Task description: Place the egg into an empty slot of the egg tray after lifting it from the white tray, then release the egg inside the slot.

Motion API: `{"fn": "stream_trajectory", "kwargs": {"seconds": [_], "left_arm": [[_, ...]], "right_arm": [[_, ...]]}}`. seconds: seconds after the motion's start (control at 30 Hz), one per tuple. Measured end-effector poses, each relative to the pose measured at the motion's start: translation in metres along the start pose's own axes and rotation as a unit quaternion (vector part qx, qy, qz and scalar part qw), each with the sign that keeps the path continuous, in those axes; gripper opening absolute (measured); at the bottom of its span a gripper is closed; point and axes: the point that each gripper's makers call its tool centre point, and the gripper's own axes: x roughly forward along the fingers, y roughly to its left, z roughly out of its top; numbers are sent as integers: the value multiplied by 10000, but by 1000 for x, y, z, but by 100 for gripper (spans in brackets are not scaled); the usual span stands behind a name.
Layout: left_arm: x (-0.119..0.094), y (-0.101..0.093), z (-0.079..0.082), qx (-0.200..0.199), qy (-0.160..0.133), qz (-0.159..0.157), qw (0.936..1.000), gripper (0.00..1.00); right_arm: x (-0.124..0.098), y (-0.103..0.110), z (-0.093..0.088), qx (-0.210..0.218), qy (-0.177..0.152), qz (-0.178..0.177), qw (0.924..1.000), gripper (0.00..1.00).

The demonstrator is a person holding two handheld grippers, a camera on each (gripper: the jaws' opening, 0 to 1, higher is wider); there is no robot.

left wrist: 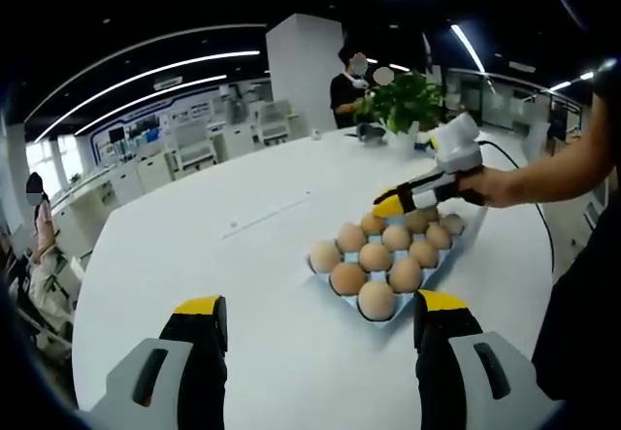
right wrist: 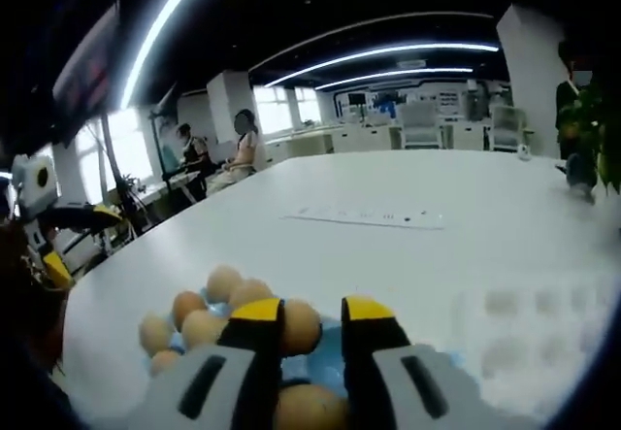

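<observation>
**eggs still in their tray, transfer not begun**

we are seeing the eggs (left wrist: 376, 253) sitting in rows in a pale blue tray (left wrist: 456, 248) on the white table (left wrist: 243, 246). our right gripper (left wrist: 400, 200) is reaching over the far end of that tray, jaws nearly together; whether they are pinching an egg we cannot tell. our left gripper (left wrist: 320, 318) is hovering near the tray with jaws wide apart, carrying nothing. we are judging the task as barely started: lifting, placing and releasing are all still ahead. a potted plant (left wrist: 408, 102) is standing beyond.
</observation>
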Motion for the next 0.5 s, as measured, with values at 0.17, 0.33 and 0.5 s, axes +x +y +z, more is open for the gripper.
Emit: {"fn": "stream_trajectory", "kwargs": {"seconds": [0.17, 0.33, 0.5], "left_arm": [[1, 0, 0, 14, 0, -13, 10000, 80], [2, -1, 1, 30, -8, -31, 10000, 80], [3, -2, 0, 37, 24, -50, 10000, 80]], "right_arm": [[-21, -31, 6, 33, -104, -397, 9992, 22], [-47, -72, -8, 184, -21, -959, 9952, 22], [-71, -105, -15, 102, 3, -1470, 9891, 22]]}}
